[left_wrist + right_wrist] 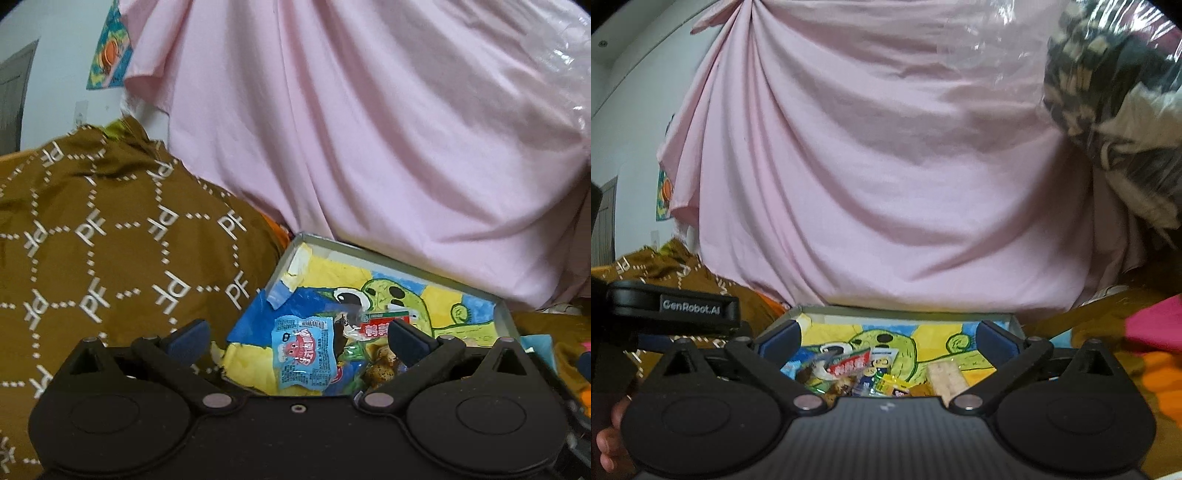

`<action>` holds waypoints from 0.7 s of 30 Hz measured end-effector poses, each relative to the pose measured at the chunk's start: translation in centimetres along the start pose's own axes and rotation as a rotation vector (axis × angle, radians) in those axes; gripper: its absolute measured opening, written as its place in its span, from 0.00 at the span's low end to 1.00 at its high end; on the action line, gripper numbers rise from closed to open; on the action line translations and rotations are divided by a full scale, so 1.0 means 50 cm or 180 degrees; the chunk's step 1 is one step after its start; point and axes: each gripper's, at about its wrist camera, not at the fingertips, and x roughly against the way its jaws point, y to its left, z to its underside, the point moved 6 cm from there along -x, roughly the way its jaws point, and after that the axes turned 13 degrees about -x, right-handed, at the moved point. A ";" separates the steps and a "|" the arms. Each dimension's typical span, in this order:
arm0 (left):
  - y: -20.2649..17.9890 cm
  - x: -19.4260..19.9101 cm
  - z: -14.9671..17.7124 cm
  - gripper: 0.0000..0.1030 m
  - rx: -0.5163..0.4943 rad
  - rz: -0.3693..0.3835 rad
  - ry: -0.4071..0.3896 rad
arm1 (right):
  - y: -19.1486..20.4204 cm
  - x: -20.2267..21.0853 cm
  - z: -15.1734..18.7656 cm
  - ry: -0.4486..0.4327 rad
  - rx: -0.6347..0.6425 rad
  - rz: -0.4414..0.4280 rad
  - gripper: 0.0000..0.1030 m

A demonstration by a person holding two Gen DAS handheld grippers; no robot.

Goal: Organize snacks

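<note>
— Lying in the shallow grey tray, what do you make out?

— A heap of small snack packets at its near end. There is a light blue sachet with a pink octopus figure, a red-and-green packet beside it on the right, a clear bag of brown speckled pieces, a yellow wrapper and a pale wafer bar toward the right. The tray floor is lined with a drawing of a green cartoon creature on yellow and blue.

— And the jaws?

— The left gripper is spread wide with nothing between its fingers, the blue sachet showing in the gap. The right gripper is equally wide and grasps nothing, hanging above the same pile.

— Around the tray?

— A brown cloth printed with "PF" lies to the left, and a pink sheet hangs behind the far edge. Something pink and orange shows at the right.
</note>
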 end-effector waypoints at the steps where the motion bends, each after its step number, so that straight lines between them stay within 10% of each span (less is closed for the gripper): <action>1: 0.001 0.012 0.000 0.99 -0.0006 -0.0002 -0.0018 | 0.002 0.008 -0.005 -0.0009 -0.0005 0.0013 1.00; 21: 0.024 0.218 0.030 0.99 0.0012 -0.0079 -0.0262 | 0.022 0.189 -0.031 -0.0096 -0.0166 0.0176 1.00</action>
